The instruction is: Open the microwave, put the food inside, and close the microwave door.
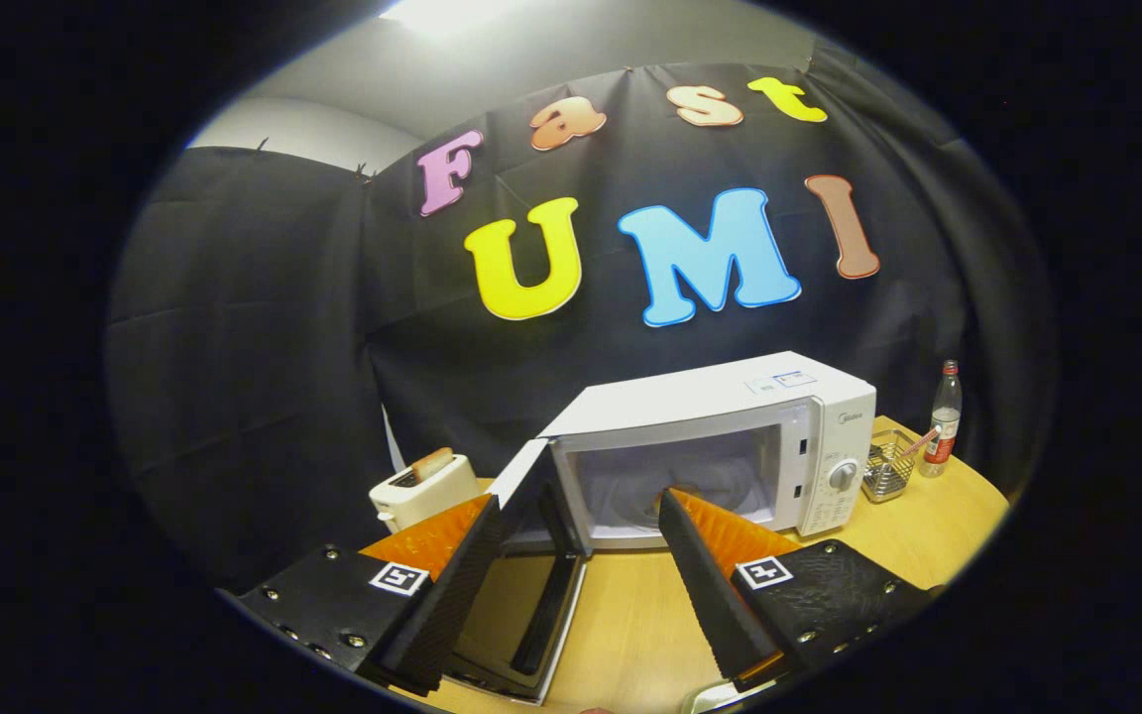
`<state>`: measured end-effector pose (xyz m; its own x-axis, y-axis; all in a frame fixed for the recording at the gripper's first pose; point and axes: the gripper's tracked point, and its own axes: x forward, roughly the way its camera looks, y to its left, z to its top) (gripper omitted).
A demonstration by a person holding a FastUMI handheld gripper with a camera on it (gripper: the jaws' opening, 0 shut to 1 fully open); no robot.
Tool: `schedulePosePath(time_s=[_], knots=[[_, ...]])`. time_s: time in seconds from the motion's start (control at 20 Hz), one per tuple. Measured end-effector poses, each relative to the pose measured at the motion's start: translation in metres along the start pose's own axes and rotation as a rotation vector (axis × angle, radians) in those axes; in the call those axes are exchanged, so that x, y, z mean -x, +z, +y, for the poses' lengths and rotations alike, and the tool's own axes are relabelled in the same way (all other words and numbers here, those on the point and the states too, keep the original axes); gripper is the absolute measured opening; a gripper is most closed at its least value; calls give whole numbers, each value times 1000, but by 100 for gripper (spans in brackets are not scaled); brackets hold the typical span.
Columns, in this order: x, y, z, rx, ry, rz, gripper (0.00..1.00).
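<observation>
The hand-held gripper (581,555) is hovering wide open and empty, risking clipping the white boxy microwave's open door (531,555) at lower centre.

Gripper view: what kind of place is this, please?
Probably a staged kitchen corner in a booth: a microwave with its door open, a toaster and a bottle on a wooden table, black cloth behind. The tongs are open, holding nothing.

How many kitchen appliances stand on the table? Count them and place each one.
2. The microwave stands beyond the open gripper, its door swung open between the fingers. The toaster stands beside the open door. Others may be hidden.
</observation>
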<state>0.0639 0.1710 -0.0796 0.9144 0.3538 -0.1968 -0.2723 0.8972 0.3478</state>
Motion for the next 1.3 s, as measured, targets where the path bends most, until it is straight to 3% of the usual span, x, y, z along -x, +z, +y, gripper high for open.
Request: schedulePosePath(time_s=[0.35, 0.75, 1.25, 1.3], knots=[[32, -3, 102, 36, 164, 7, 97], [50, -39, 181, 36, 336, 79, 97], [59, -117, 207, 34, 444, 266, 97], [57, -125, 206, 39, 442, 282, 90]])
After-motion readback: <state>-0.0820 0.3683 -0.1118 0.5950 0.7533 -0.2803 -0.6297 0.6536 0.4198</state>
